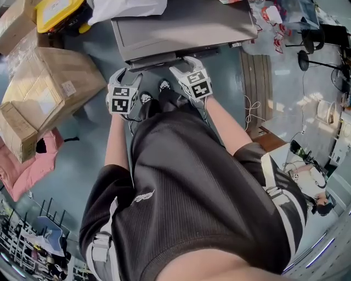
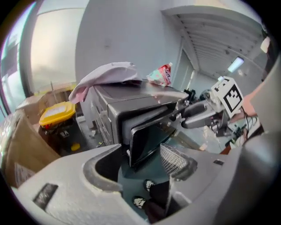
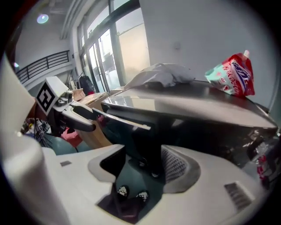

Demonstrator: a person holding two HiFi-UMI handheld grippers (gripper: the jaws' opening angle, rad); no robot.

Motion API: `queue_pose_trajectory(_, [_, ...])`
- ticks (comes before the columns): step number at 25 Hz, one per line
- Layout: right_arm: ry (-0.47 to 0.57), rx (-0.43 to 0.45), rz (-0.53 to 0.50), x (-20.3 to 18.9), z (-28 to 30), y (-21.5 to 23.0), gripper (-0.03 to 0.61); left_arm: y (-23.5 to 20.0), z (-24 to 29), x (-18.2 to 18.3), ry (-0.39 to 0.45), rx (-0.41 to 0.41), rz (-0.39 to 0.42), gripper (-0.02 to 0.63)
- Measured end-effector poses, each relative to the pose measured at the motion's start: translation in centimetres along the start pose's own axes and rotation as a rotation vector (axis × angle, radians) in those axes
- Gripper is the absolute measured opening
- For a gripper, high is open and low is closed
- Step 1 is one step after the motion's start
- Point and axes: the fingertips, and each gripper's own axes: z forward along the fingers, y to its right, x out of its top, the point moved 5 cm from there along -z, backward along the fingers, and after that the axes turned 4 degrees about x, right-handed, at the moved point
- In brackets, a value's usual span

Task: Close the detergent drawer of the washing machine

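The grey washing machine (image 1: 181, 24) stands at the top of the head view. Its detergent drawer (image 1: 156, 59) juts out of the front as a dark slab. My left gripper (image 1: 127, 77) is at the drawer's left end and my right gripper (image 1: 186, 67) at its right end. Seen from the left gripper (image 2: 140, 162), the jaws stand open around the drawer's dark front panel (image 2: 147, 140), with no pad pressing on it. The right gripper (image 3: 142, 169) also has its jaws apart, and the drawer's front (image 3: 140, 136) is just beyond its tips.
A white cloth (image 2: 109, 74) and a red-and-green pouch (image 3: 232, 74) lie on the machine. Cardboard boxes (image 1: 44, 93), a pink cloth (image 1: 33, 164) and a yellow-lidded container (image 1: 57, 13) crowd the left. Wooden boards (image 1: 258, 82) and cables lie to the right. The person's shoes (image 1: 153, 93) stand below the drawer.
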Motion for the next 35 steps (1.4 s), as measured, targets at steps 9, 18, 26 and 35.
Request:
queue_pose_trajectory(9, [0.016,-0.126,0.107,-0.7,1.1,-0.5,0.166,0.2,0.4,0.2,0.049,0.066,-0.258,0.198])
queue_pose_trajectory(18, [0.002,-0.149,0.128,0.4,1.1,-0.4,0.166,0.0,0.7,0.9,0.048,0.104,-0.265,0.199])
queue_pose_trajectory(26, [0.001,-0.155,0.173,1.0,2.0,0.1,0.166,-0.7,1.1,1.5,0.042,0.12,-0.253,0.201])
queue_pose_trajectory(35, [0.14,-0.154,0.327,1.0,1.2,-0.9,0.249,0.3,0.9,1.6,0.124,0.131,-0.503,0.305])
